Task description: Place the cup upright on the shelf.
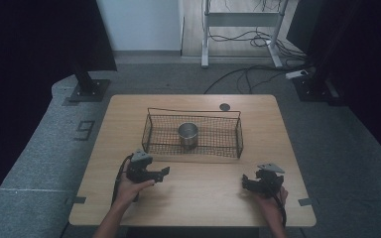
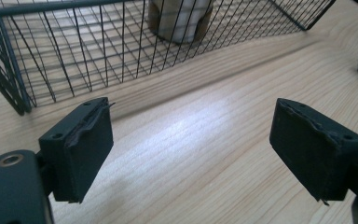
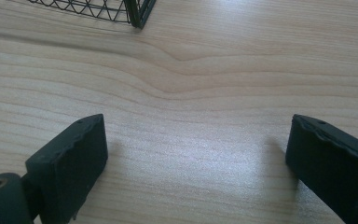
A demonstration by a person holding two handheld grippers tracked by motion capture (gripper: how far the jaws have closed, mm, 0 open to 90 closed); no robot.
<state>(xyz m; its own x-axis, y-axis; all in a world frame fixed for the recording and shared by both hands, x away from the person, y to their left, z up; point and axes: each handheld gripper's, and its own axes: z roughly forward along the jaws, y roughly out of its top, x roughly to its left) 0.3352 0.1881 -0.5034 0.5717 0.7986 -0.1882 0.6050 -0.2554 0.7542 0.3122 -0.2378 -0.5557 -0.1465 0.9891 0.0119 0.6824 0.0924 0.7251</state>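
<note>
High view is showing a metal cup (image 1: pixel 188 135) standing upright inside a black wire basket (image 1: pixel 151 130) at the middle of the wooden table (image 1: pixel 203 193), while the left gripper (image 1: pixel 162 172) and right gripper (image 1: pixel 245 182) are resting near the front edge, well apart from it. Both are holding their jaws wide apart over bare wood, gripping nothing. Judging by this, the cup is sitting untouched and any lifting out is not yet begun.

Black wire-mesh basket (image 1: pixel 193 145) at table centre, upright shiny metal cup (image 1: pixel 188 135) inside, near its middle.
</note>
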